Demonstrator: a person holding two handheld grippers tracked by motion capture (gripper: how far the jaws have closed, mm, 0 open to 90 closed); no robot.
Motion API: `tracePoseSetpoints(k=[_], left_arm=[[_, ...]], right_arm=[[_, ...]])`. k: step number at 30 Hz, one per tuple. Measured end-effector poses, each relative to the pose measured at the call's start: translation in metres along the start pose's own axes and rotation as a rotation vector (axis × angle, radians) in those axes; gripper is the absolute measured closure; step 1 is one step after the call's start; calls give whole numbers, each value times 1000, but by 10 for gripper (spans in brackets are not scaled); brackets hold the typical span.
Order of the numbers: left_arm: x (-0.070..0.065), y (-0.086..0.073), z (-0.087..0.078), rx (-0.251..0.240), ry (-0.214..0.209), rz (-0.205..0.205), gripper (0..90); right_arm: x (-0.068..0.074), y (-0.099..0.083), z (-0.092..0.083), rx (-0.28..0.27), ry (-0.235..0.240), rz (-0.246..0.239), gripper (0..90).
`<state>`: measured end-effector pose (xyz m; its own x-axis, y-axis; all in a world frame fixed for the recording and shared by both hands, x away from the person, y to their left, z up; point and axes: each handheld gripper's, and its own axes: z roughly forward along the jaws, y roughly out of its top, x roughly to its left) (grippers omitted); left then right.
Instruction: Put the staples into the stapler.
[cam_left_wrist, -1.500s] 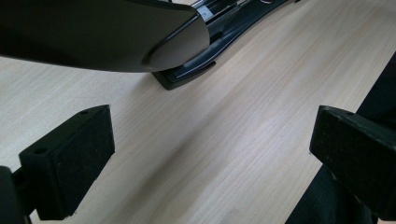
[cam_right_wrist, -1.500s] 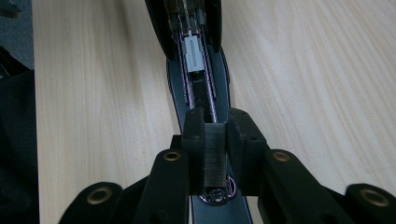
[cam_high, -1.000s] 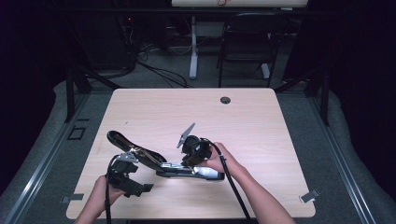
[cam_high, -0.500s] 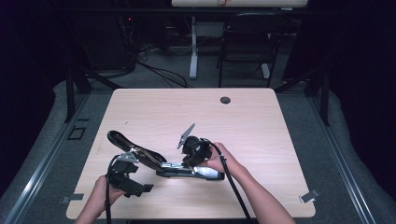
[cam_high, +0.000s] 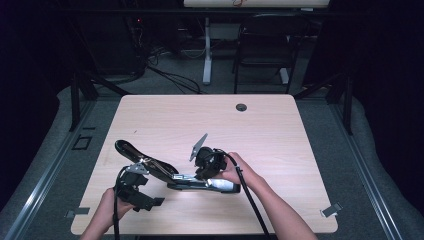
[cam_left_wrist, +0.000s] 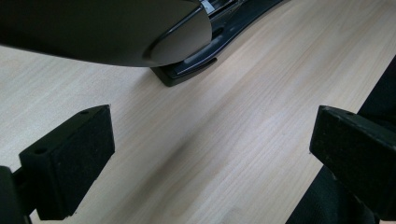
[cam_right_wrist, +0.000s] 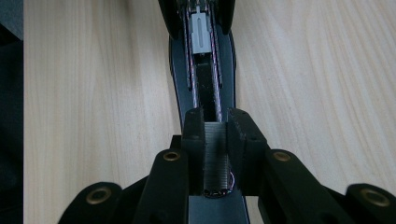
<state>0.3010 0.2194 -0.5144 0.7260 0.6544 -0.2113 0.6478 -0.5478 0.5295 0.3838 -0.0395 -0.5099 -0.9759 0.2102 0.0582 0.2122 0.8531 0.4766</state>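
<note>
**Stapler opened on table; staple strip gripped above magazine**

High view: black stapler (cam_high: 200, 181) lying near the front edge of the light wood table (cam_high: 280, 130), lid swung back and up toward the left, base pointing right. Left gripper (cam_high: 134, 192) held in the left hand (cam_high: 106, 207), just in front of the raised lid, near the table's front-left corner. Right gripper (cam_high: 207, 162) held in the right hand (cam_high: 240, 172), sitting directly over the stapler's middle. Round grommet hole (cam_high: 241, 107) at the table's far edge.

Left gripper view: jaws spread wide, nothing between them, bare wood beneath. Curved dark lid of the stapler (cam_left_wrist: 116, 28) overhead at top left, its base end just beyond.

Right gripper view: jaws clenched on a strip of staples (cam_right_wrist: 215, 154), ridged metal visible between the pads. Open magazine channel (cam_right_wrist: 203, 70) straight ahead, grey pusher (cam_right_wrist: 201, 32) at its far end.
</note>
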Motion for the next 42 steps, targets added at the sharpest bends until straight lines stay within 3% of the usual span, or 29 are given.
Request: tracePoseSetpoints(k=[17, 29, 42], left_arm=[[0, 0, 1, 11, 9, -7, 1], [-1, 0, 1, 13, 10, -10, 1], [-1, 0, 1, 13, 10, -9, 1]], right_arm=[[4, 6, 3, 57, -16, -64, 779], [5, 8, 4, 66, -14, -77, 777], [6, 8, 4, 74, -42, -89, 779]])
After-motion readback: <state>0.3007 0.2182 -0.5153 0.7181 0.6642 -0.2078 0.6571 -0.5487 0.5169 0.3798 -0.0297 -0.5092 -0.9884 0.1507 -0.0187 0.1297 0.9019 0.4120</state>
